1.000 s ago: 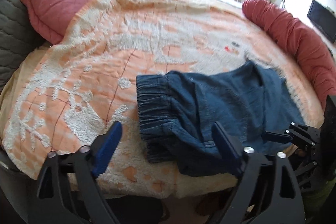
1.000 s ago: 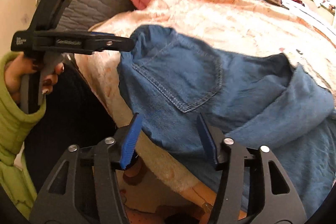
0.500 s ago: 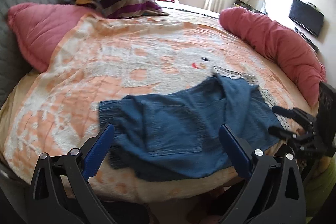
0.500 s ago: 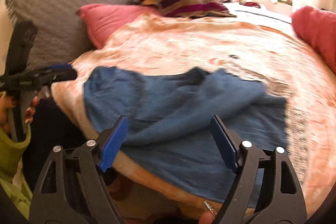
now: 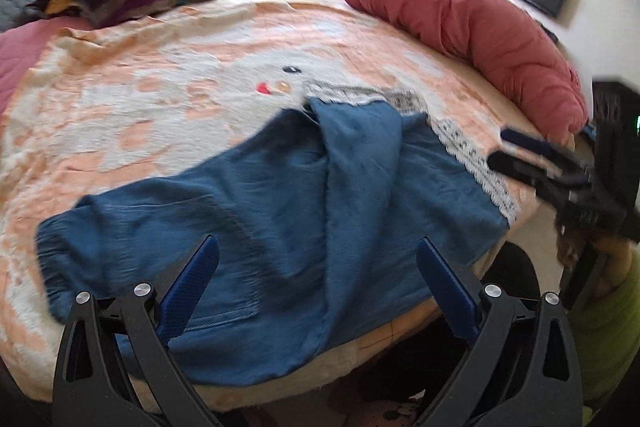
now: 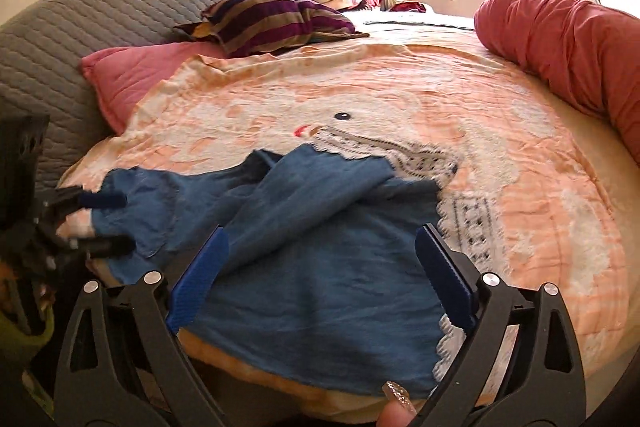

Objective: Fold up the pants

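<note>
Showing headboard [image 6: 120,11] right view only | pants [image 5: 280,219] flat | both tongs [image 5: 316,279] [image 6: 320,271] open

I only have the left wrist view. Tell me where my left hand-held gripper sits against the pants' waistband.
Observer: In the right wrist view, the left hand-held gripper is open, with its tips level with the waistband end of the blue denim pants.
Operator: Report the right one.
Observer: The right hand-held gripper is wide open over a pant leg, holding nothing.
Operator: Check the near cuff.
Observer: The white lace cuff lies at the near edge of the orange patterned blanket.
</note>
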Motion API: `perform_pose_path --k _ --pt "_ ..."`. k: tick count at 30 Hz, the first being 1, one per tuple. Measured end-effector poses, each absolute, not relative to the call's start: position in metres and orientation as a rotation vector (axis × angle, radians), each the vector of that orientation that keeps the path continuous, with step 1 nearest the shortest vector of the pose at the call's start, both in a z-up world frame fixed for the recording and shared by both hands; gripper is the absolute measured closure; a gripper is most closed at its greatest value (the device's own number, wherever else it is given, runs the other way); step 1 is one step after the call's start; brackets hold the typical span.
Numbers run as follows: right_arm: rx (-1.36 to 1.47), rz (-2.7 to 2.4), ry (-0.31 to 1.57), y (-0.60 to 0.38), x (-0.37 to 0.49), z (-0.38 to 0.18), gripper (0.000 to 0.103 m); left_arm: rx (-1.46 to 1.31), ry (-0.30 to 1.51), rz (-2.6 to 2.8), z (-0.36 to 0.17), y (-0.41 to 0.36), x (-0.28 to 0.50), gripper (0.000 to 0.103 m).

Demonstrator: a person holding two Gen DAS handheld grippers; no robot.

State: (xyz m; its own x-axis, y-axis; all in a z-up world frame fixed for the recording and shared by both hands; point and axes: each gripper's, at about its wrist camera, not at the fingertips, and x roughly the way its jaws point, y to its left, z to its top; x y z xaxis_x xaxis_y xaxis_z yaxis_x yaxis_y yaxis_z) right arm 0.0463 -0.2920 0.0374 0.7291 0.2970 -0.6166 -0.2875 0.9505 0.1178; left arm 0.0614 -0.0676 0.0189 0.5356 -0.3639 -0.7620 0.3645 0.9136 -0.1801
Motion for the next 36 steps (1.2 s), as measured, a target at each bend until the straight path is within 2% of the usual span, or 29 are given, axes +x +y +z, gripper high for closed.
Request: perform_pose_path --k 6,7,8,10,11,12,15,16,17,23,25,26,27,28,30,34,36 --pt "0.0 0.311 0.72 -0.284 0.094 0.044 0.014 -0.031 0.964 -0.477 -0.006 -0.084 0.074 0.007" --pt "0.004 0.325 0.725 -0.281 0.099 0.043 0.014 -0.061 0.977 -0.492 -0.013 -0.085 0.075 0.01" --pt "0.004 0.33 0.735 -0.277 0.111 0.042 0.014 -0.078 0.985 -0.497 -0.019 -0.086 0.076 0.024" --pt "-0.02 0.33 0.763 -0.265 0.132 0.037 0.014 -0.087 0.997 -0.497 -0.03 -0.087 0.077 0.041" --pt "-0.055 0.316 0.798 -0.254 0.153 0.031 0.014 -0.079 0.998 -0.489 -0.034 -0.088 0.077 0.053" --pt "-0.055 0.316 0.798 -0.254 0.153 0.031 0.014 -0.07 0.995 -0.482 -0.037 -0.09 0.076 0.061" --pt "-0.071 0.318 0.864 -0.235 0.192 0.014 0.014 -0.049 0.966 -0.496 -0.034 -0.093 0.072 0.077" --pt "-0.069 0.305 0.889 -0.229 0.204 0.008 0.014 -0.071 0.955 -0.531 -0.031 -0.094 0.07 0.092" --pt "-0.079 0.287 0.906 -0.222 0.215 0.003 0.014 -0.071 0.949 -0.546 -0.029 -0.096 0.068 0.095" --pt "-0.179 0.212 0.939 -0.184 0.26 -0.02 0.014 -0.015 0.941 -0.582 -0.028 -0.109 0.063 0.095" --pt "-0.253 0.166 0.95 -0.176 0.272 -0.029 0.02 -0.006 0.937 -0.584 -0.027 -0.11 0.064 0.095" --pt "-0.273 0.141 0.957 -0.177 0.278 -0.034 0.035 -0.004 0.939 -0.584 -0.028 -0.109 0.065 0.095" --pt "-0.28 0.125 0.967 -0.179 0.282 -0.038 0.057 -0.004 0.94 -0.585 -0.028 -0.109 0.066 0.095" --pt "-0.259 0.132 0.97 -0.185 0.285 -0.041 0.065 -0.003 0.943 -0.581 -0.029 -0.108 0.067 0.095" --pt "-0.253 0.143 0.933 -0.195 0.281 -0.035 0.09 -0.003 0.946 -0.576 -0.031 -0.106 0.072 0.095" --pt "-0.163 0.185 0.851 -0.224 0.257 -0.008 0.095 -0.02 0.941 -0.568 -0.029 -0.101 0.074 0.093" --pt "-0.069 0.212 0.827 -0.248 0.241 0.007 0.096 -0.018 0.934 -0.557 -0.029 -0.098 0.077 0.083"
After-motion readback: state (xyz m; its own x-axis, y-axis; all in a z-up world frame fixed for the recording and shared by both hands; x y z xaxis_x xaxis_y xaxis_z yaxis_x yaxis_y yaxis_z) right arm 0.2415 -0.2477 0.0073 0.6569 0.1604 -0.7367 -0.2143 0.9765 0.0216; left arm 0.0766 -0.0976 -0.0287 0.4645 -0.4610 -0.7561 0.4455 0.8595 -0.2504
